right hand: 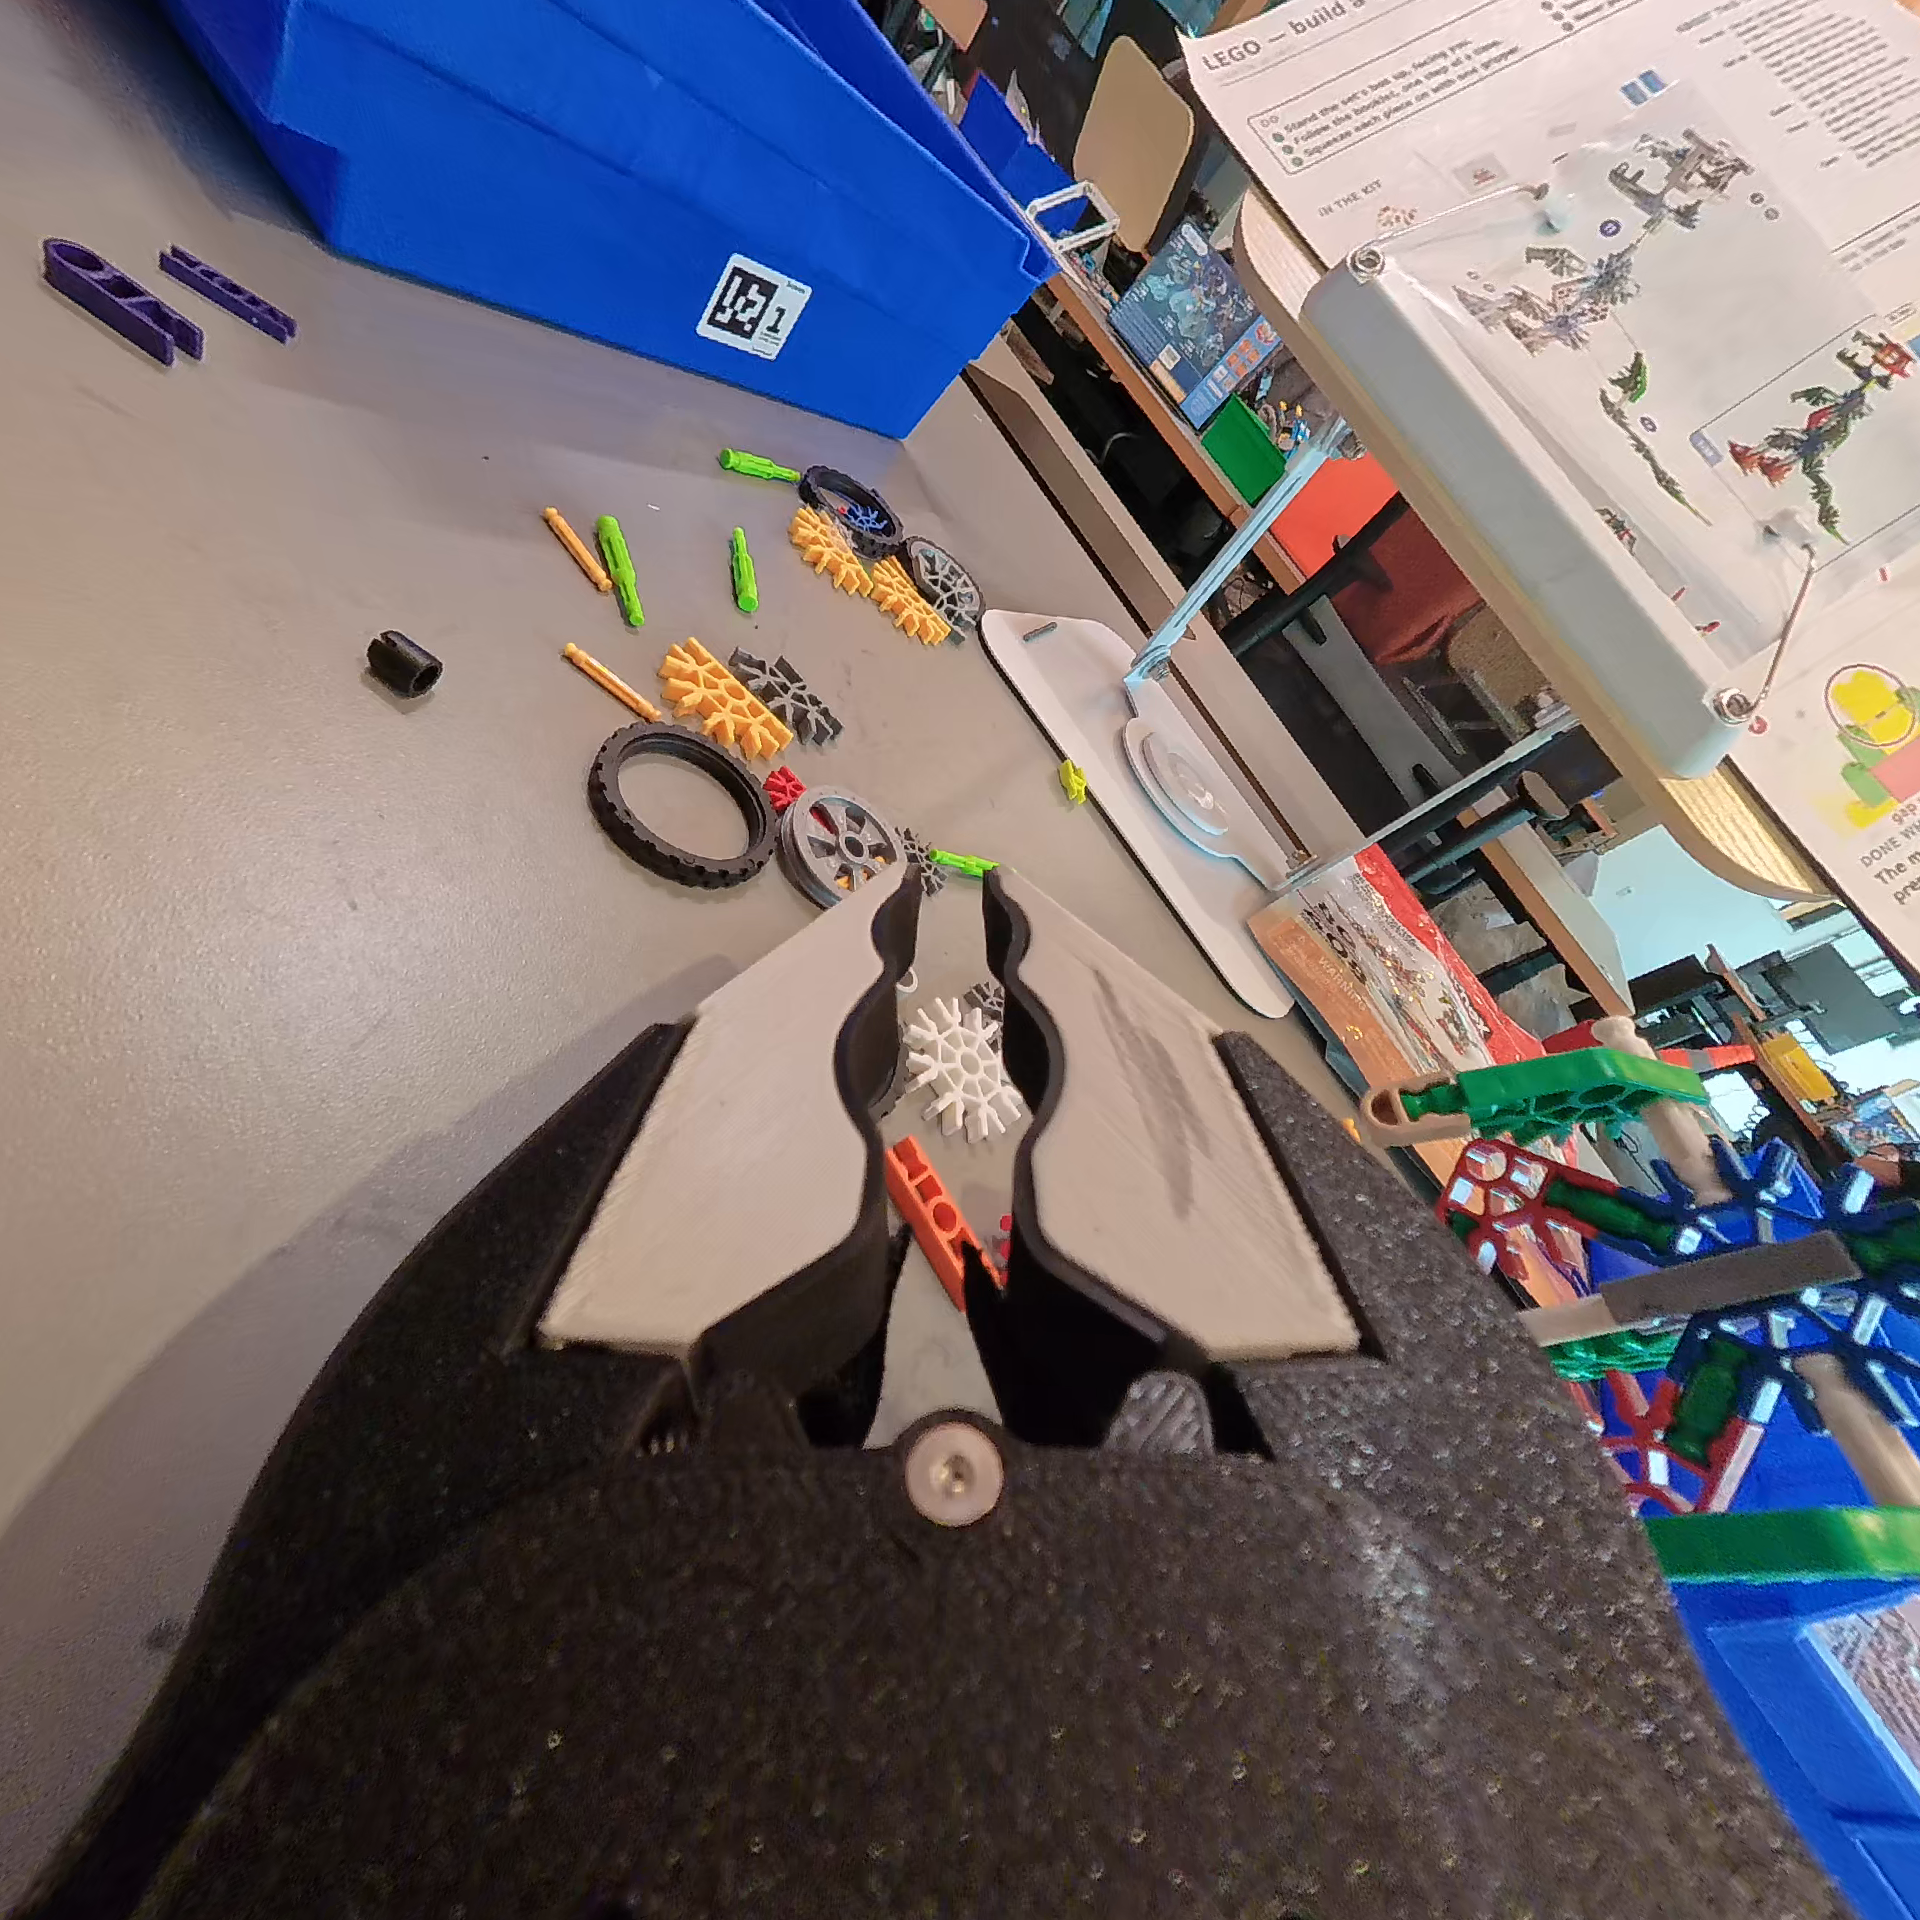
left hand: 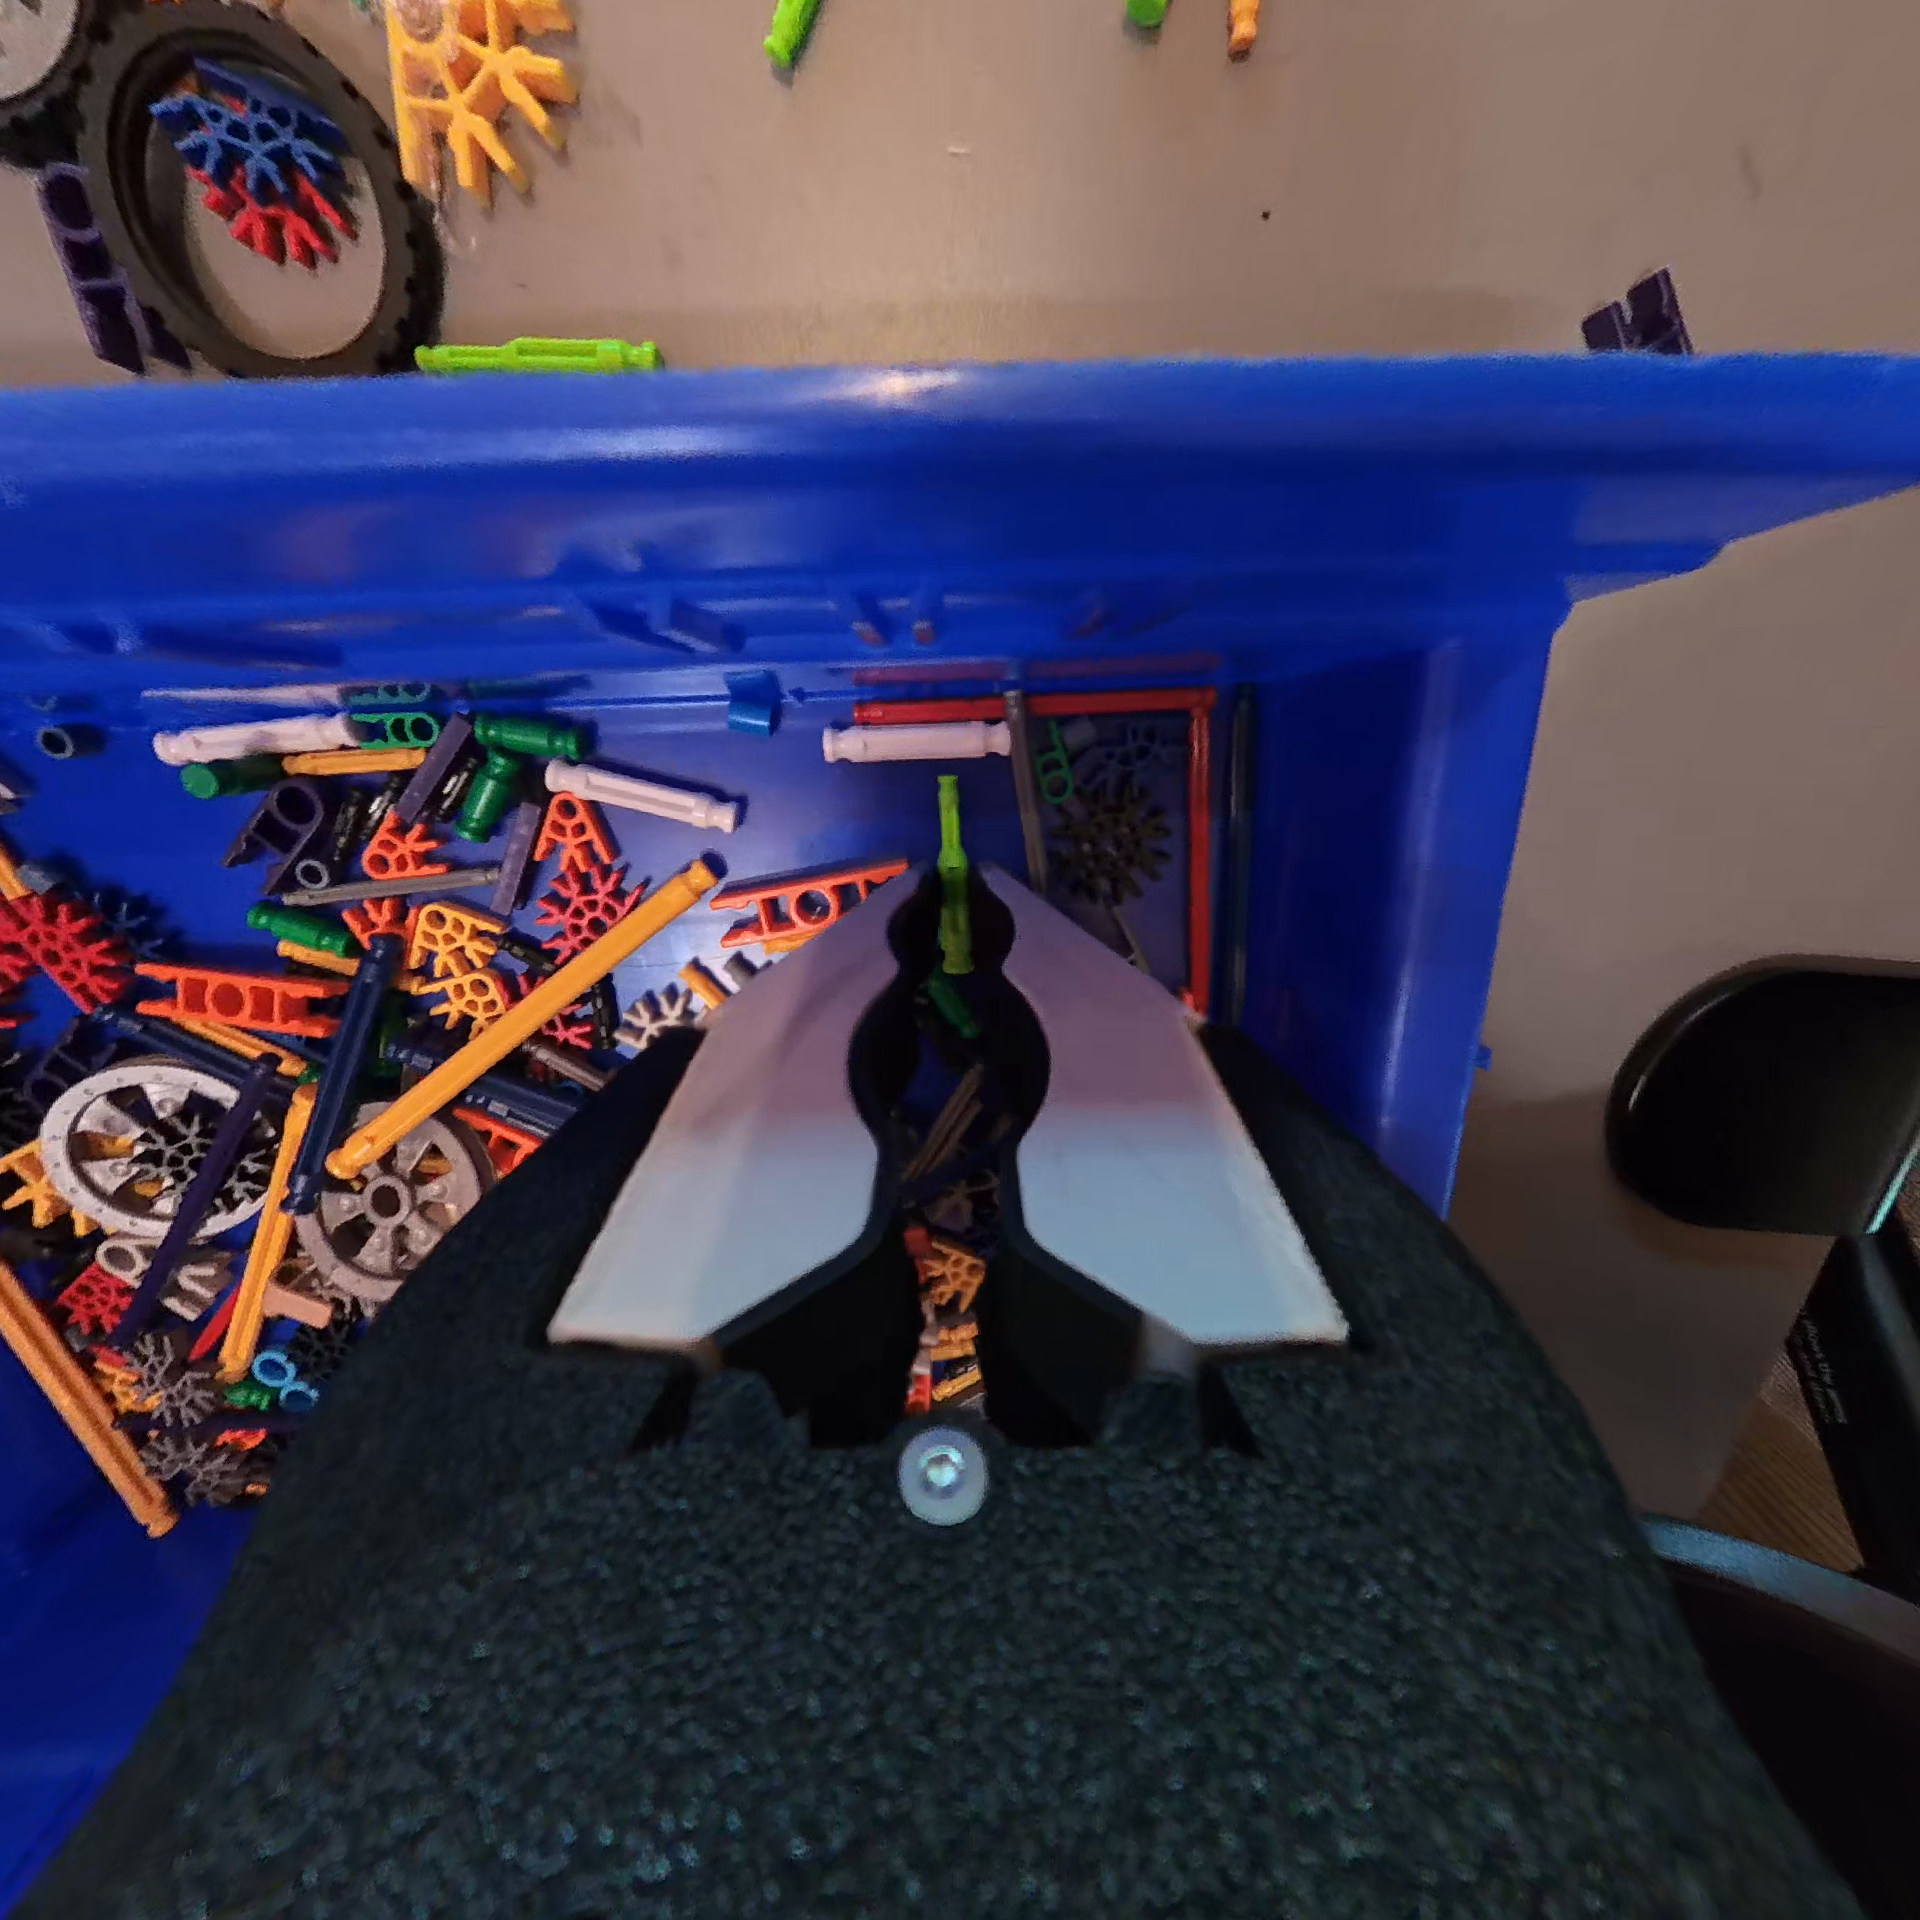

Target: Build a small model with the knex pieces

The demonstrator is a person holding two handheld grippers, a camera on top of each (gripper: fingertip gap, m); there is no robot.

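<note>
My left gripper (left hand: 951, 875) is shut on a short lime green rod (left hand: 949, 831), which sticks out past the tips. It hangs over the right part of a blue bin (left hand: 935, 468) full of mixed rods, connectors and wheels. My right gripper (right hand: 953, 883) is slightly open and empty, low over the grey table. A white snowflake connector (right hand: 961, 1065) and an orange connector (right hand: 930, 1205) lie on the table, seen between its fingers. A grey wheel hub (right hand: 836, 847), a black tyre (right hand: 681, 821) and a lime rod (right hand: 963, 860) lie just beyond its tips.
Loose yellow connectors (right hand: 722, 696), lime and yellow rods and purple pieces (right hand: 120, 296) are spread on the table beside the blue bin (right hand: 623, 208). An instruction sheet on a stand (right hand: 1558, 416) and a built model (right hand: 1714, 1247) are at the right. A black chair (left hand: 1766, 1091) is beside the bin.
</note>
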